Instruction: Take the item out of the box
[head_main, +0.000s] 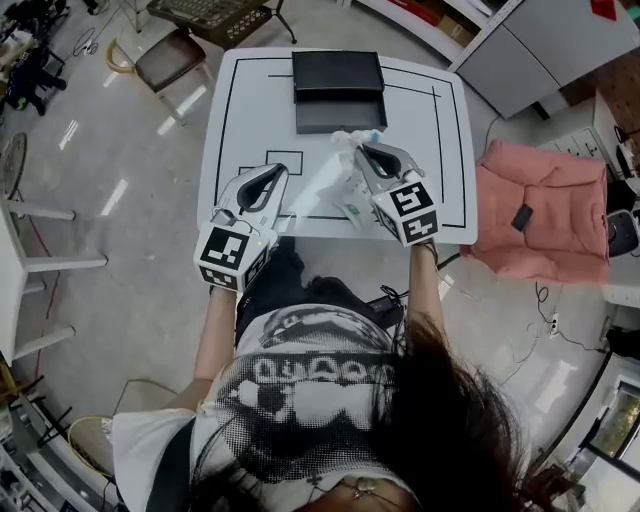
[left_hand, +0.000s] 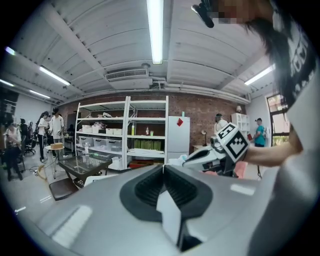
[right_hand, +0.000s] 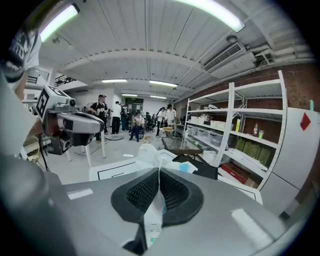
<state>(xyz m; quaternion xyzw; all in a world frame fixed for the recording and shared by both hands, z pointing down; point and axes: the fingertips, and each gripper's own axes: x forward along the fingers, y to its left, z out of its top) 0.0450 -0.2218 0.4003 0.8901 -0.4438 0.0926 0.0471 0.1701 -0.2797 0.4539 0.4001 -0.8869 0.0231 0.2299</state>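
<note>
An open black box (head_main: 338, 90) sits at the far side of the white table (head_main: 450, 150). A clear plastic packet (head_main: 335, 185) with white and blue contents hangs above the table in front of the box, stretched between both grippers. My left gripper (head_main: 280, 172) is shut on the packet's left edge, which shows as a thin white sheet (left_hand: 167, 210) between its pads. On the packet's right end my right gripper (head_main: 362, 150) is shut, and the crumpled plastic (right_hand: 150, 155) pokes out past its tips. Each gripper shows in the other's view: the right one (left_hand: 215, 152), the left one (right_hand: 75, 122).
Black lines are drawn on the table top. A pink padded jacket (head_main: 540, 210) lies to the table's right. A chair (head_main: 170, 55) stands at the far left. Shelving (left_hand: 125, 135) and a glass table (right_hand: 182, 145) stand beyond, with people further back in the room.
</note>
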